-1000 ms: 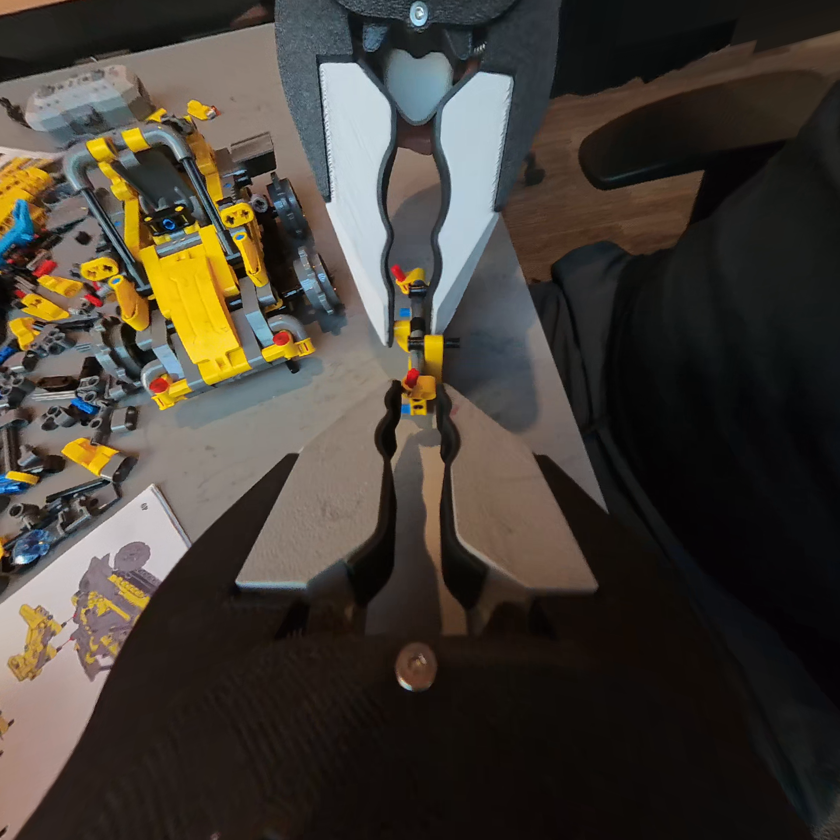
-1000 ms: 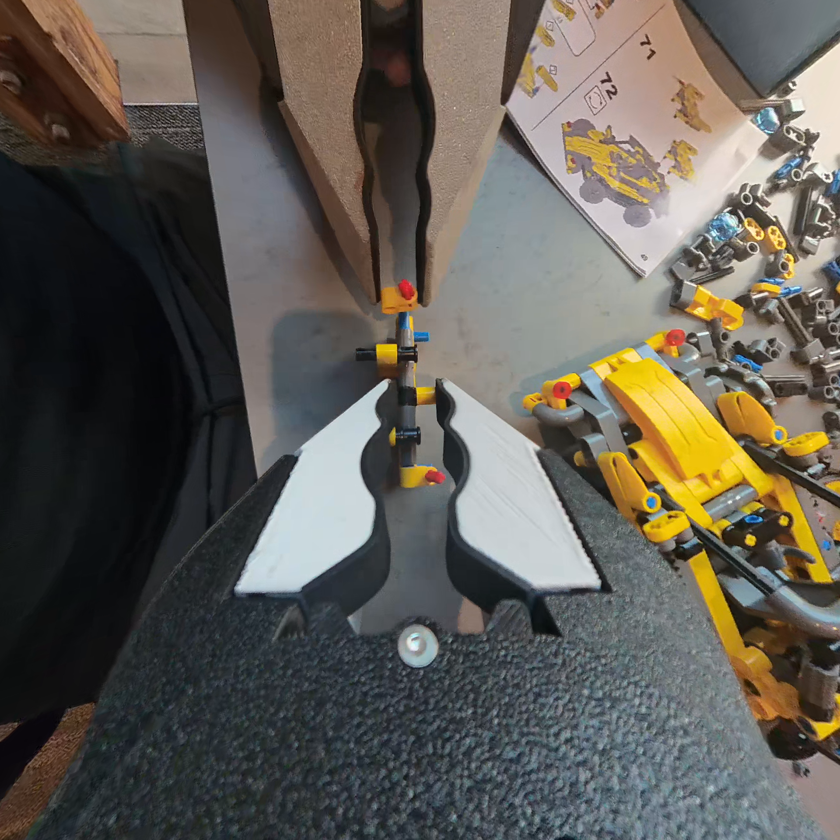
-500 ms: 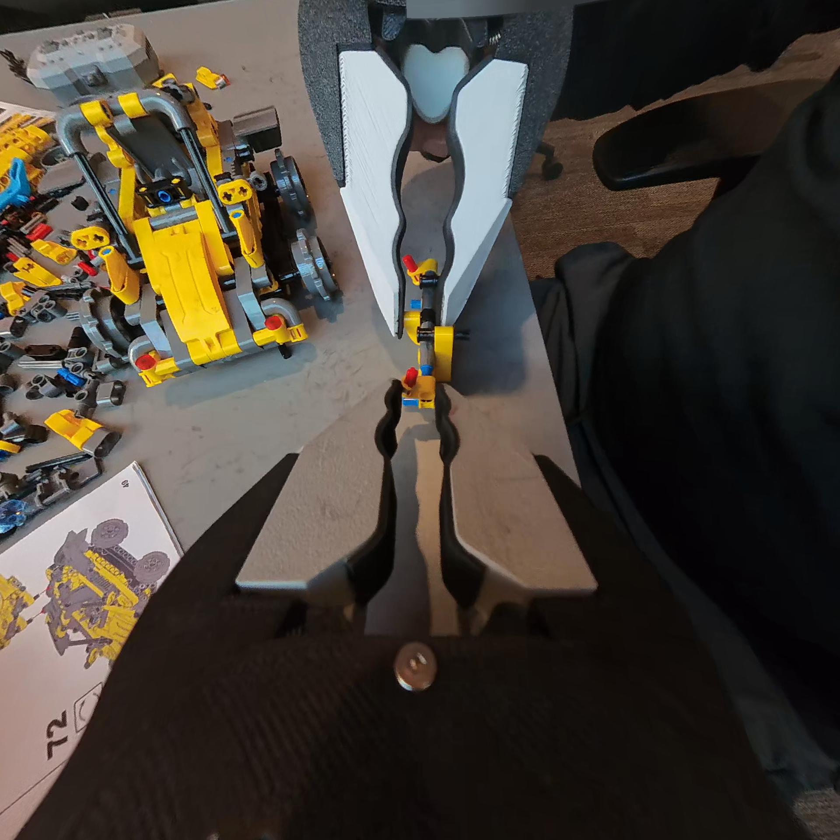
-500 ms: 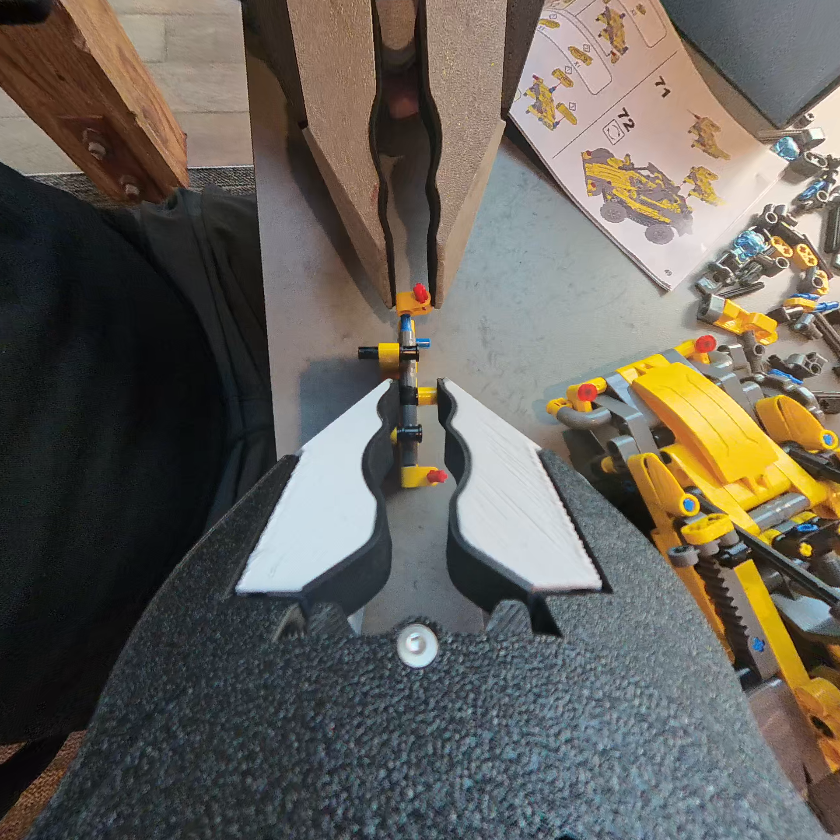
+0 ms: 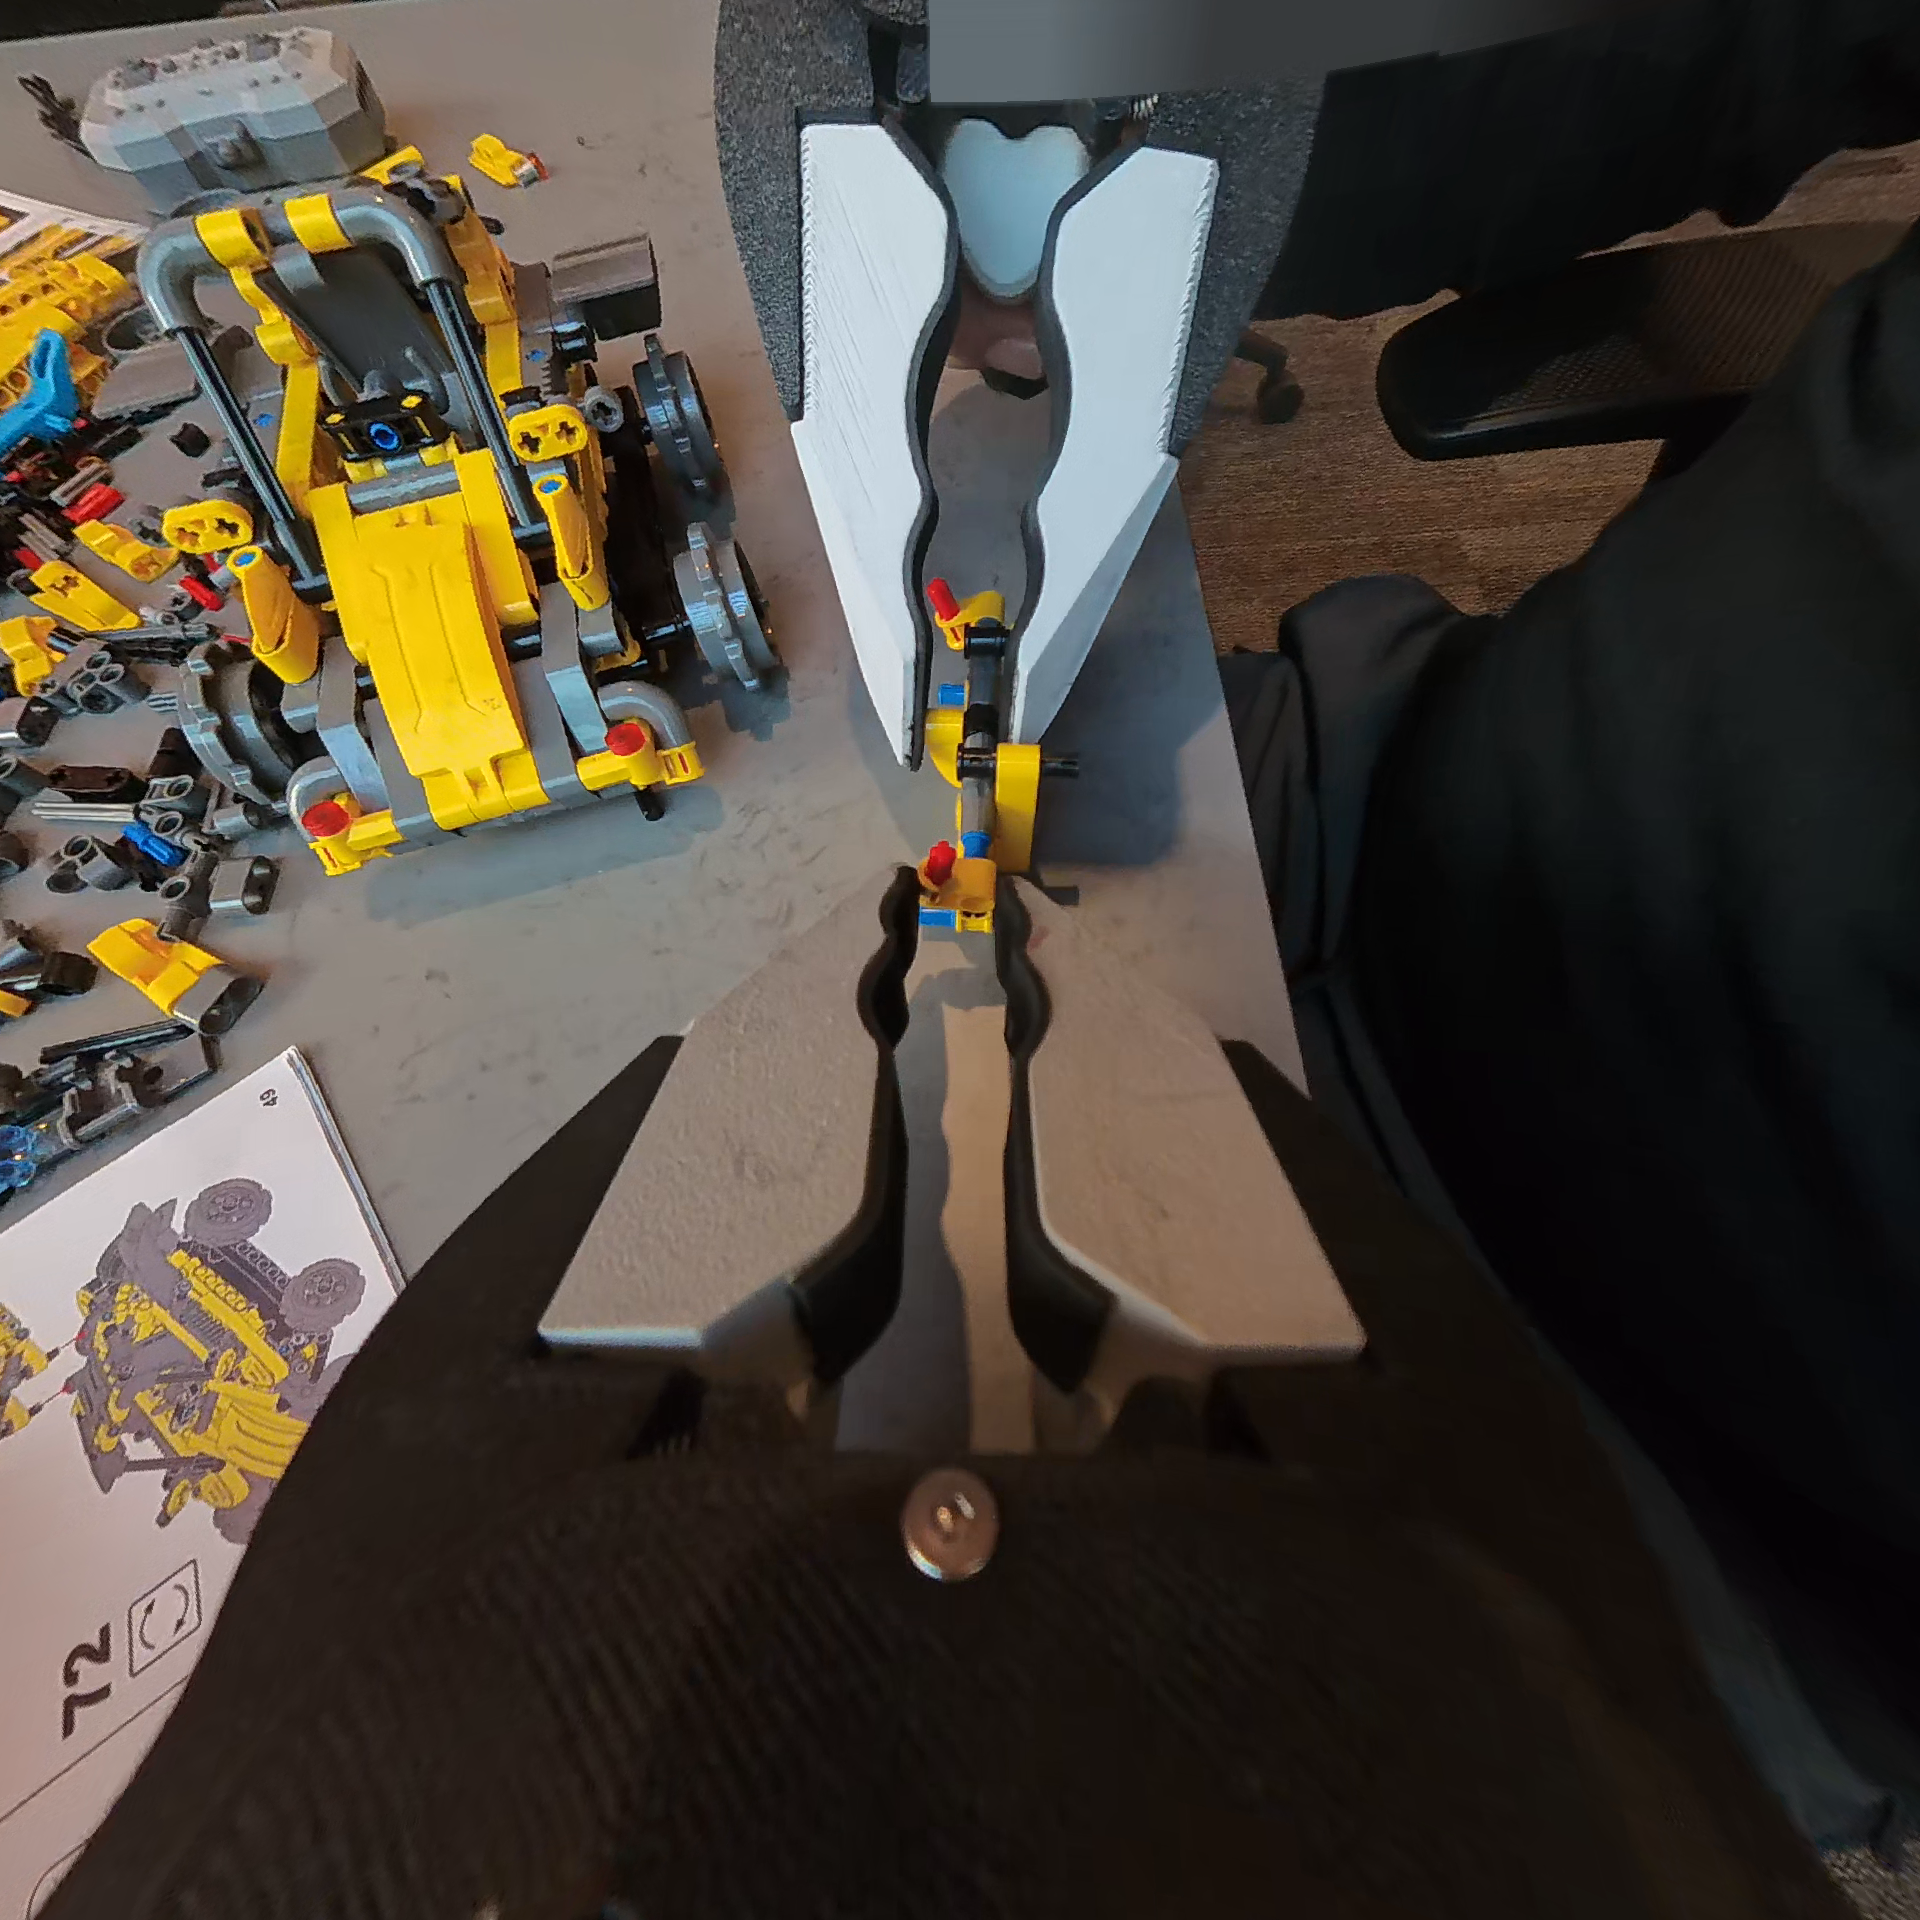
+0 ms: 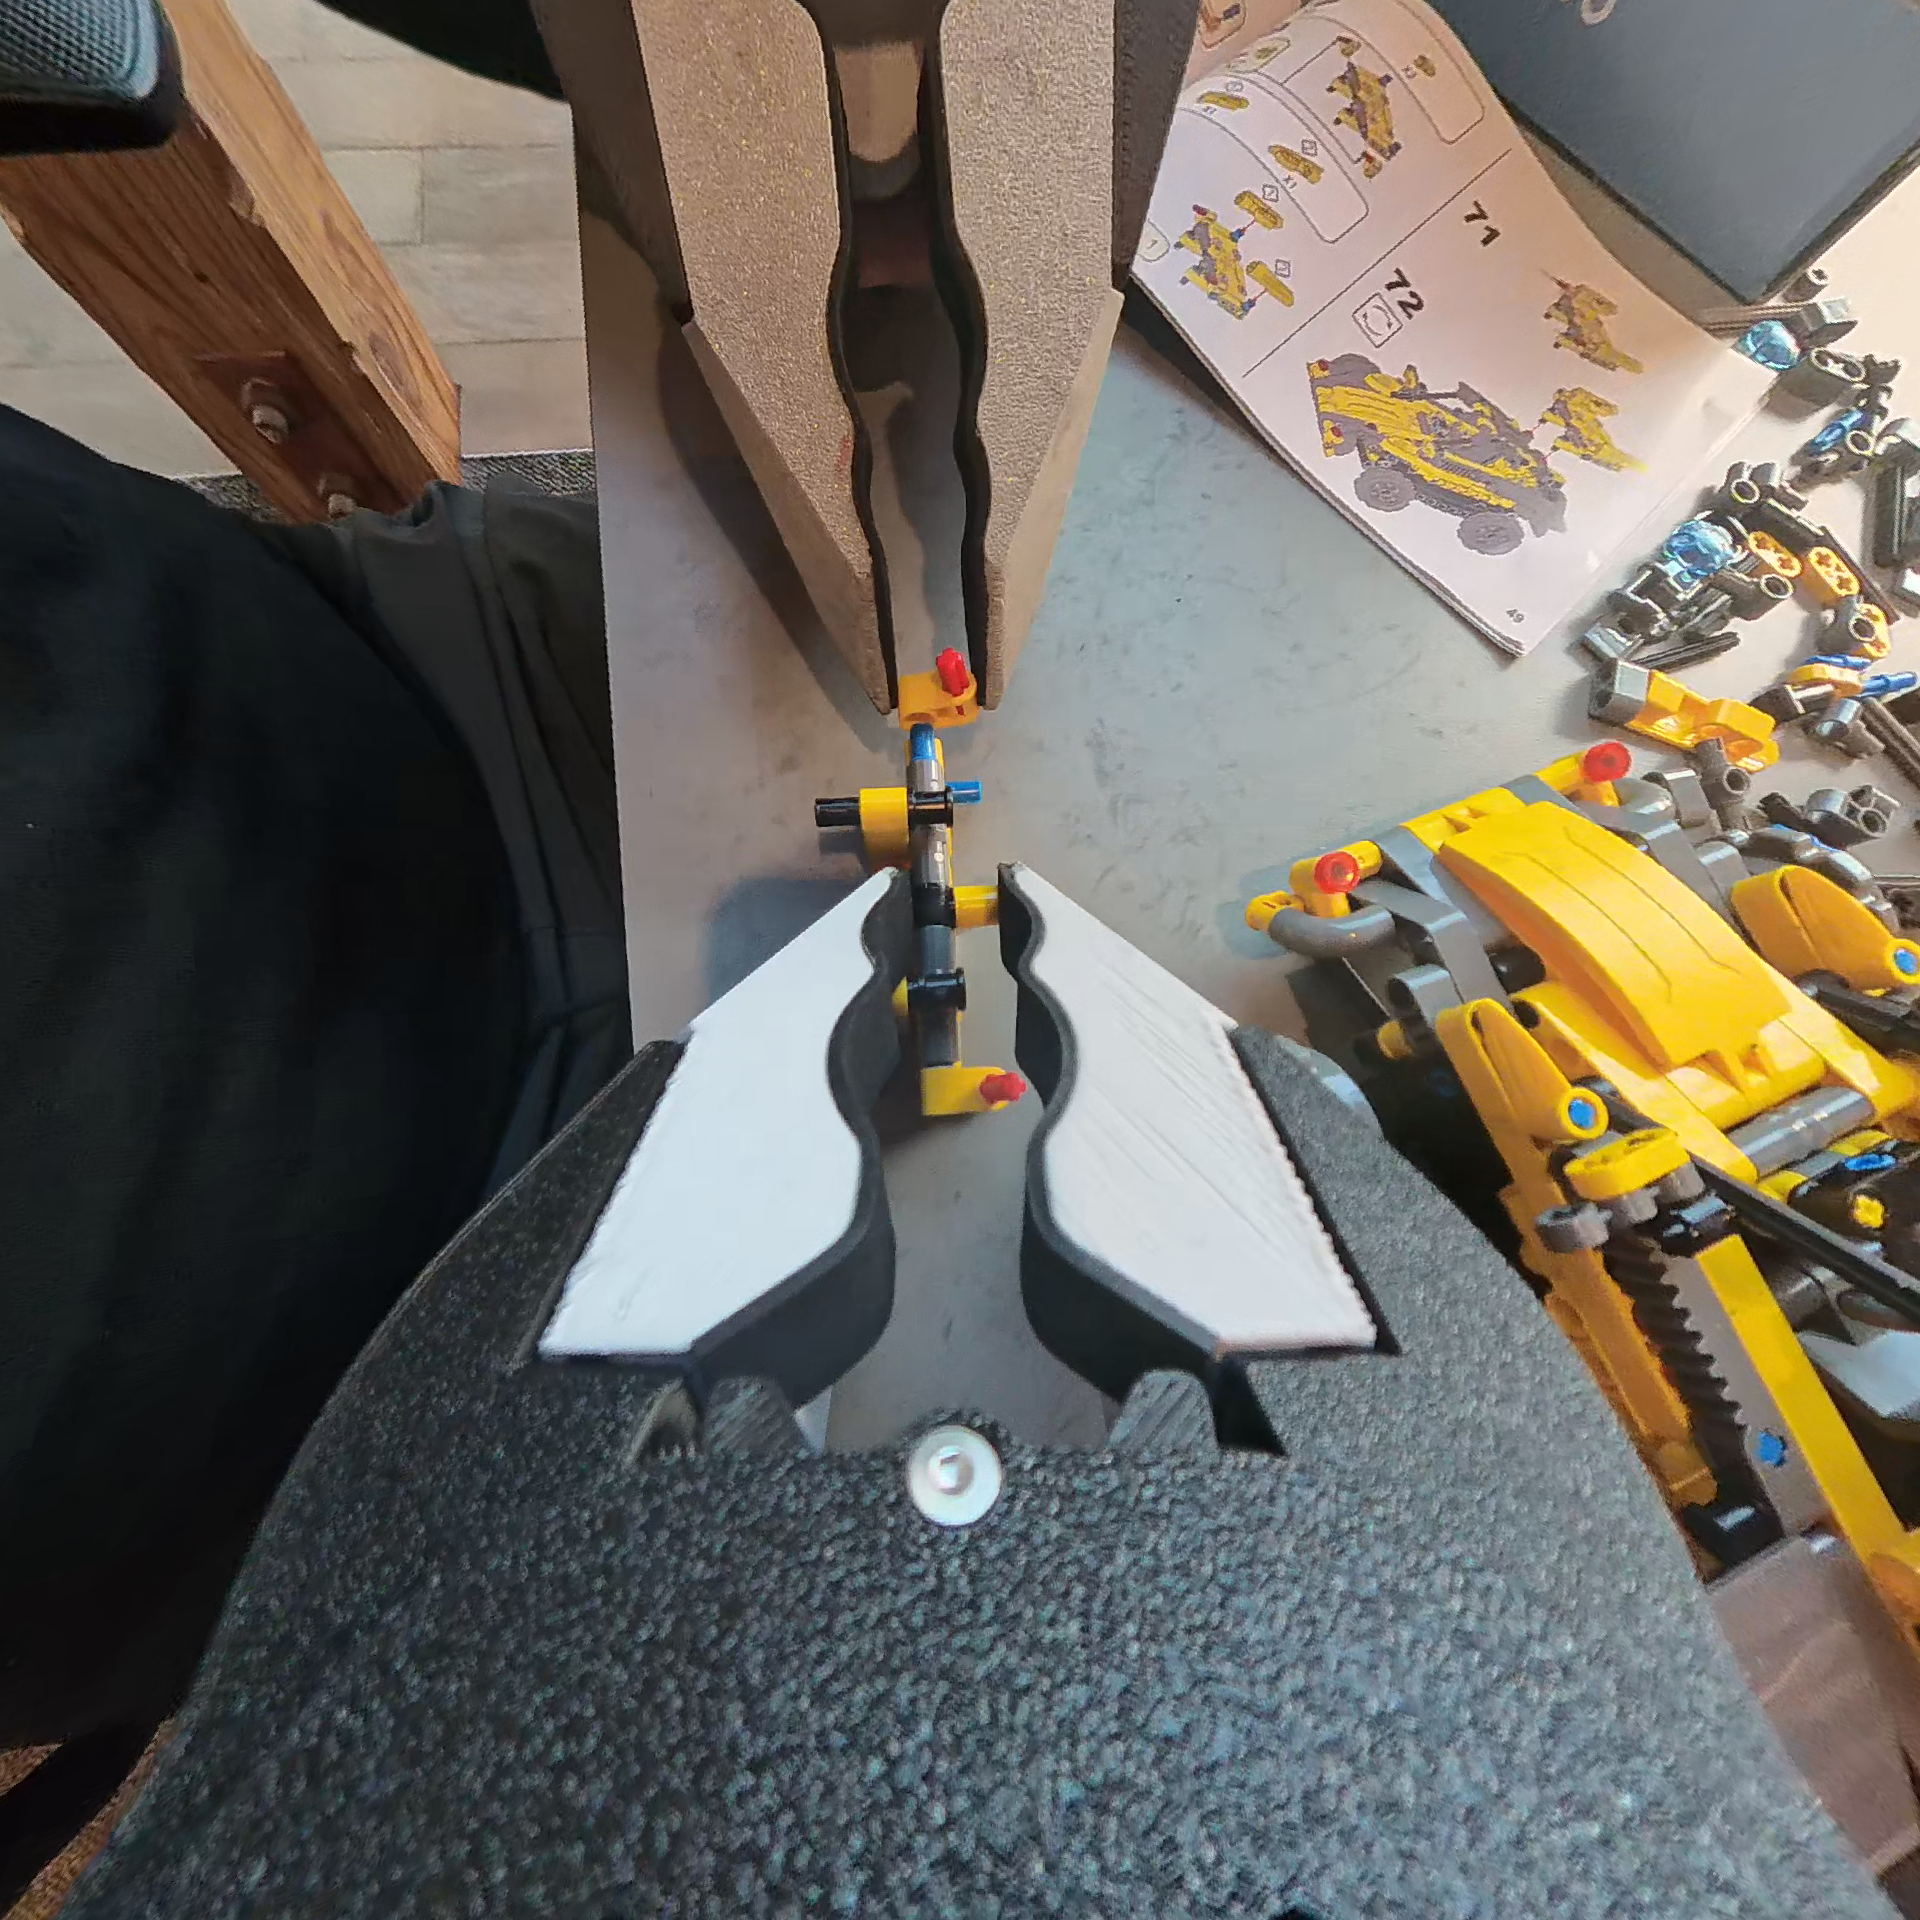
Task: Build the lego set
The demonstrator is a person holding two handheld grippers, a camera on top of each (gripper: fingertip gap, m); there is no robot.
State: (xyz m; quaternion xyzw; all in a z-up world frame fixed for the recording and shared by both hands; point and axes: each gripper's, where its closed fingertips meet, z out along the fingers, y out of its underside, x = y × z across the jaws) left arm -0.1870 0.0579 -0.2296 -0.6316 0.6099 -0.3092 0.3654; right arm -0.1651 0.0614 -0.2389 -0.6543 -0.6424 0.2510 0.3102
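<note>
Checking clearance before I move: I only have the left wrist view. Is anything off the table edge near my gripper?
Observer: Yes. A bolted wooden post stands off the table edge, to one side of the left gripper.
Operator: And past the booklet?
Observer: The booklet curls up against a dark box.
Operator: How is the right gripper placed?
Observer: The right gripper has its jaws on the small assembly, at its rod and a yellow stub.
</note>
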